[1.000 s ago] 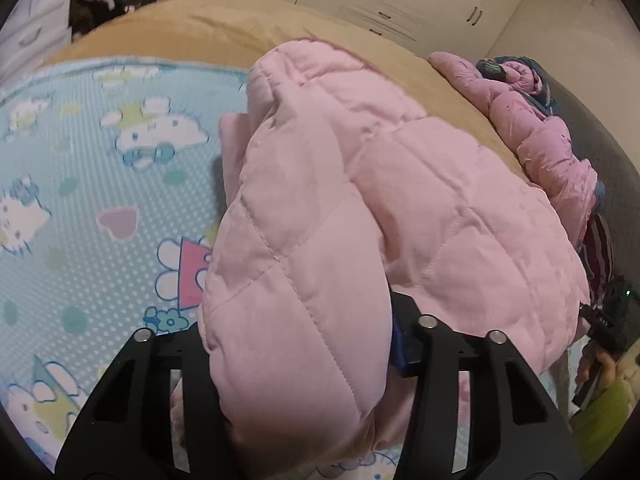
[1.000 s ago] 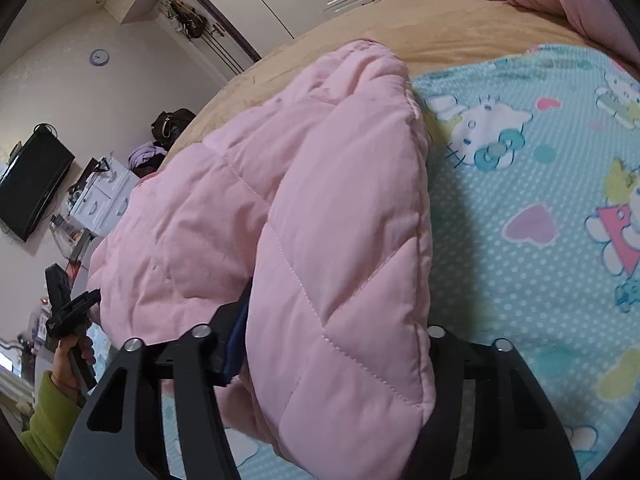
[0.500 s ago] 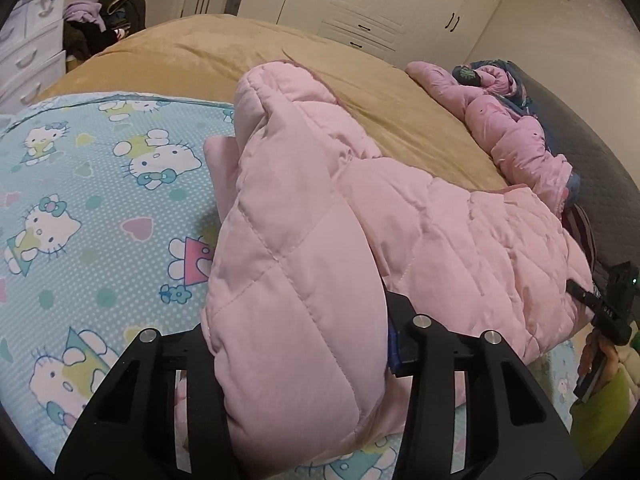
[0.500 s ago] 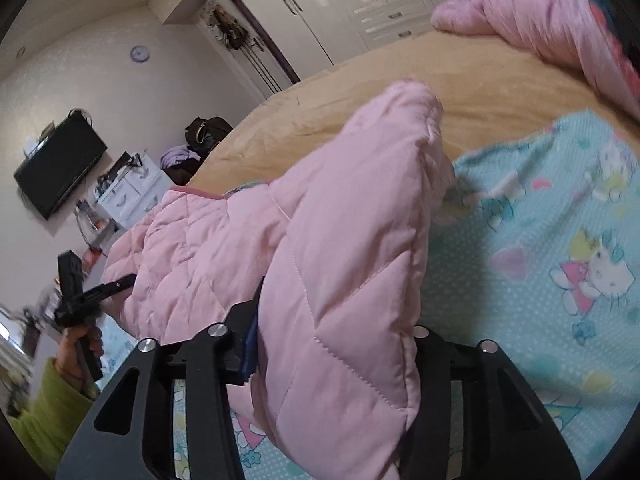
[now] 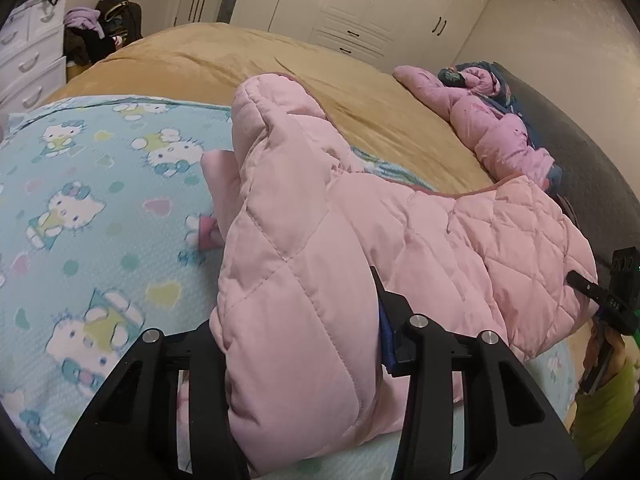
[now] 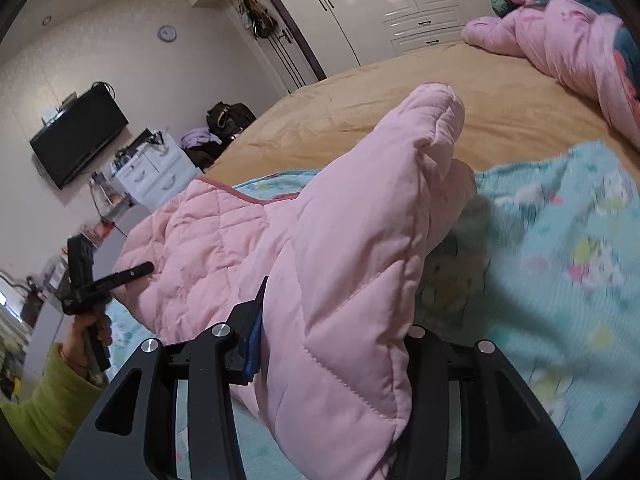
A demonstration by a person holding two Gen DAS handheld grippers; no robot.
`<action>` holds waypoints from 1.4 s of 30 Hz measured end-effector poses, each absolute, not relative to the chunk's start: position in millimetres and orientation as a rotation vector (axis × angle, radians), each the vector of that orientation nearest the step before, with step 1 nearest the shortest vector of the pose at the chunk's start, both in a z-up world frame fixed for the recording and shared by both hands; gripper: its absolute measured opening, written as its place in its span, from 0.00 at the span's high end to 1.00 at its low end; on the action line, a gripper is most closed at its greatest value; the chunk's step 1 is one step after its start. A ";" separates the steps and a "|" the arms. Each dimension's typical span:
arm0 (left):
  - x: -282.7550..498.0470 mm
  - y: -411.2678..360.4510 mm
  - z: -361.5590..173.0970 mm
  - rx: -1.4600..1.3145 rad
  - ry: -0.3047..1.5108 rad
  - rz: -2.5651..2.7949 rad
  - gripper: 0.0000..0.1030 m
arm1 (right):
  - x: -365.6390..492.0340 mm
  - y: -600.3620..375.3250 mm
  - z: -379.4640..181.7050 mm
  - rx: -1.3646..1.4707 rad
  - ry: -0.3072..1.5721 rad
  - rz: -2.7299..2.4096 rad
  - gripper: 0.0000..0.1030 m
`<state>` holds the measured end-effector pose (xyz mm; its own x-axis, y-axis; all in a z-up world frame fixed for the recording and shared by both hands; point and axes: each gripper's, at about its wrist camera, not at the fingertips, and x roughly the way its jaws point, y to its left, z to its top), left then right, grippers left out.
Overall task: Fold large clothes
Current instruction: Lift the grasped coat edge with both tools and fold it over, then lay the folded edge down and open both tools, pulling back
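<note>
A pink quilted jacket [image 5: 400, 220] hangs partly lifted over a light blue cartoon-print blanket [image 5: 80, 200] on the bed. My left gripper [image 5: 300, 320] has a thick fold of the jacket between its pads, and its jaws are closing on it. My right gripper [image 6: 340, 312] is shut on another thick fold of the jacket [image 6: 360, 200]. The garment stretches between the two grips. The right gripper [image 5: 616, 292] also shows at the jacket's far right edge in the left wrist view. In the right wrist view the left gripper [image 6: 132, 272] shows, held by a hand in a green sleeve [image 6: 48, 392].
A tan bedcover [image 5: 280, 64] lies beyond the blanket. A heap of pink and dark clothes [image 5: 492, 128] sits at the far right of the bed by a dark headboard [image 5: 580, 160]. White wardrobes [image 5: 360, 0], a drawer chest [image 5: 28, 64] and a wall television [image 6: 76, 136] ring the room.
Both grippers have risen and drawn back with the jacket. It now stretches wider between them, and more of the bed and room shows.
</note>
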<state>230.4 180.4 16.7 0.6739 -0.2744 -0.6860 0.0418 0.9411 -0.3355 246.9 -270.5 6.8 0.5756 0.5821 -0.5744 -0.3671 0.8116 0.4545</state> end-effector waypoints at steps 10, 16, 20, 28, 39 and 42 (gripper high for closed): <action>170.7 189.9 9.5 -0.294 0.815 -0.189 0.66 | 189.4 -275.3 -7.9 0.352 0.779 0.558 0.59; 147.5 198.9 0.1 -0.291 0.818 -0.175 0.66 | 172.7 -281.7 -20.2 0.396 0.800 0.537 0.59; 141.7 202.3 -6.0 -0.288 0.818 -0.160 0.66 | 172.3 -286.2 -30.1 0.406 0.829 0.499 0.59; 146.7 205.9 -20.8 -0.268 0.846 -0.120 0.66 | 173.8 -290.7 -57.9 0.390 0.904 0.390 0.58; 156.8 207.0 -32.7 -0.242 0.868 -0.099 0.60 | 188.8 -278.8 -91.7 0.312 0.974 0.238 0.42; 160.4 207.8 -36.4 -0.249 0.879 -0.096 0.57 | 195.5 -277.5 -96.1 0.313 0.994 0.211 0.35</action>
<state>160.4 207.8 -36.4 0.6359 -0.1851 -0.7493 -0.0188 0.9668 -0.2548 195.6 -277.5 -96.1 0.5306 0.3149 -0.7869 -0.0318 0.9352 0.3528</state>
